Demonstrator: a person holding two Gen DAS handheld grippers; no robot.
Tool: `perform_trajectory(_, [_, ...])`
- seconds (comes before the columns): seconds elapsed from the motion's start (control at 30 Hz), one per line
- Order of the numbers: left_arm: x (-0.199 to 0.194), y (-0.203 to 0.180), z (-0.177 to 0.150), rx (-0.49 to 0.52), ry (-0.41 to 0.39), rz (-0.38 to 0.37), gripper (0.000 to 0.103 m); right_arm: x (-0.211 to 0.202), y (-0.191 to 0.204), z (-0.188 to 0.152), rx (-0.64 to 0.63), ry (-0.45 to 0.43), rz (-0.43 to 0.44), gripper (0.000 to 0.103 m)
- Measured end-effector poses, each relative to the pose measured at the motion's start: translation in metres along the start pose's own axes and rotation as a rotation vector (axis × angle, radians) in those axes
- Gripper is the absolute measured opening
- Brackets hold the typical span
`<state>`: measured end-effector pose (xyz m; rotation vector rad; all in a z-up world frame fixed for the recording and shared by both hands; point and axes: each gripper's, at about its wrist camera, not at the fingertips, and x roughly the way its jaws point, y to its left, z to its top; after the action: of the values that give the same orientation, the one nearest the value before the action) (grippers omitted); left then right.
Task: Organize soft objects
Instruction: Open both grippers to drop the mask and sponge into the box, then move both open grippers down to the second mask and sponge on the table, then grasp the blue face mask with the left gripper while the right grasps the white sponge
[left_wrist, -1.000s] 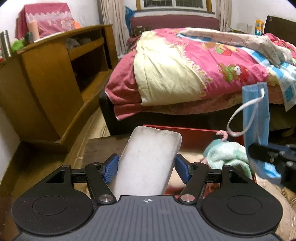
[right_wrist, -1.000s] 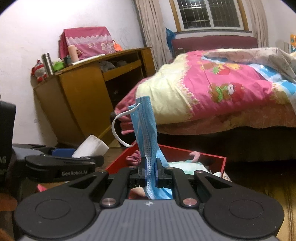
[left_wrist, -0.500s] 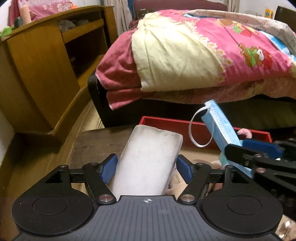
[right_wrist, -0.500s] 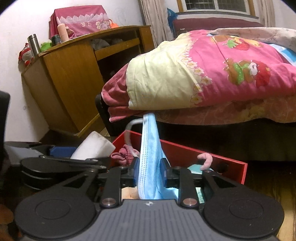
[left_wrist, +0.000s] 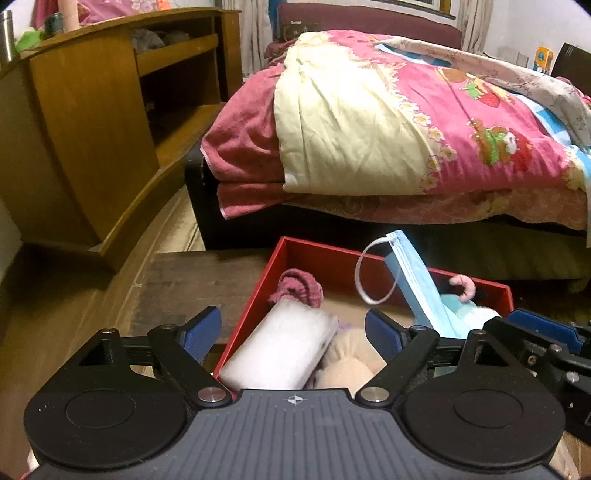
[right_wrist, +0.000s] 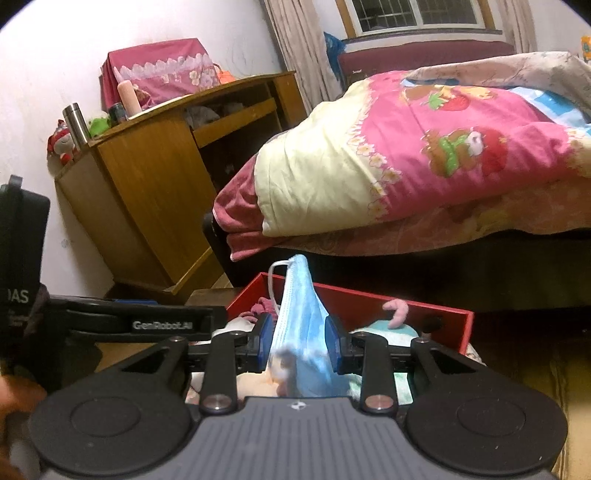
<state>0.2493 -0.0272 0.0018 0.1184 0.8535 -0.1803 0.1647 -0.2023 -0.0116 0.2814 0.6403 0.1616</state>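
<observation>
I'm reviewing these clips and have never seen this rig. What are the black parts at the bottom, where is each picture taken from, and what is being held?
A person holds a two-finger gripper in each hand; a camera on each looks along its fingers. In the left view, the left gripper is opening, its blue pads clear of the white sponge block lying in the red box with other soft things. In the right view, the right gripper has the blue face mask between its pads over the box.

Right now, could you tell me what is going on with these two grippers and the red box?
A person is sorting soft things into the red box. The left gripper is opening its jaws; the white sponge block lies free between them, inside the box. The right gripper holds a blue face mask upright over the box, not yet released.
</observation>
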Motion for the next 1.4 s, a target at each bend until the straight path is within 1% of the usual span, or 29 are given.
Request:
perform_trajectory(0.2, [-0.039,0.010,-0.023,-0.004,0.008,-0.018,0.083,-0.033,0.000,-0.016,0.040,0.002,0.023,0.006])
perform_trajectory(0.33, [-0.066,0.015,-0.051,0.008,0.033,-0.037,0.084,-0.055,0.005,-0.029,0.049,0.017,0.030,0.006])
perform_trajectory(0.43, [-0.080,0.022,-0.071,-0.002,0.051,-0.055,0.084,-0.070,0.012,-0.044,0.031,0.030,0.042,0.007])
perform_trajectory(0.57, [-0.095,0.033,-0.090,-0.043,0.072,-0.093,0.084,-0.082,0.017,-0.054,0.035,0.044,0.044,0.007])
perform_trajectory(0.67, [-0.110,0.036,-0.103,-0.032,0.061,-0.108,0.085,-0.095,0.017,-0.060,0.067,0.029,0.058,0.007])
perform_trajectory(0.77, [-0.118,0.040,-0.117,-0.022,0.070,-0.112,0.085,-0.104,0.023,-0.074,0.055,0.048,0.067,0.007])
perform_trajectory(0.87, [-0.117,0.040,-0.132,0.011,0.115,-0.112,0.085,-0.109,0.035,-0.093,0.036,0.109,0.095,0.007])
perform_trajectory(1.0, [-0.108,0.036,-0.150,0.070,0.187,-0.086,0.085,-0.114,0.054,-0.121,-0.022,0.189,0.132,0.007])
perform_trajectory(1.07, [-0.110,0.031,-0.158,0.091,0.209,-0.102,0.085,-0.117,0.064,-0.134,-0.043,0.235,0.161,0.007])
perform_trajectory(1.13, [-0.108,0.024,-0.167,0.105,0.252,-0.124,0.085,-0.120,0.072,-0.145,-0.062,0.265,0.193,0.007])
perform_trajectory(1.2, [-0.102,0.018,-0.177,0.117,0.293,-0.119,0.084,-0.123,0.083,-0.158,-0.089,0.303,0.223,0.007])
perform_trajectory(1.27, [-0.090,0.014,-0.187,0.117,0.327,-0.061,0.084,-0.125,0.092,-0.172,-0.123,0.344,0.251,0.008])
perform_trajectory(1.3, [-0.086,0.013,-0.192,0.116,0.341,-0.046,0.083,-0.127,0.099,-0.179,-0.156,0.363,0.263,0.008])
perform_trajectory(1.4, [-0.068,0.013,-0.204,0.098,0.377,0.015,0.083,-0.132,0.112,-0.195,-0.239,0.383,0.288,0.008])
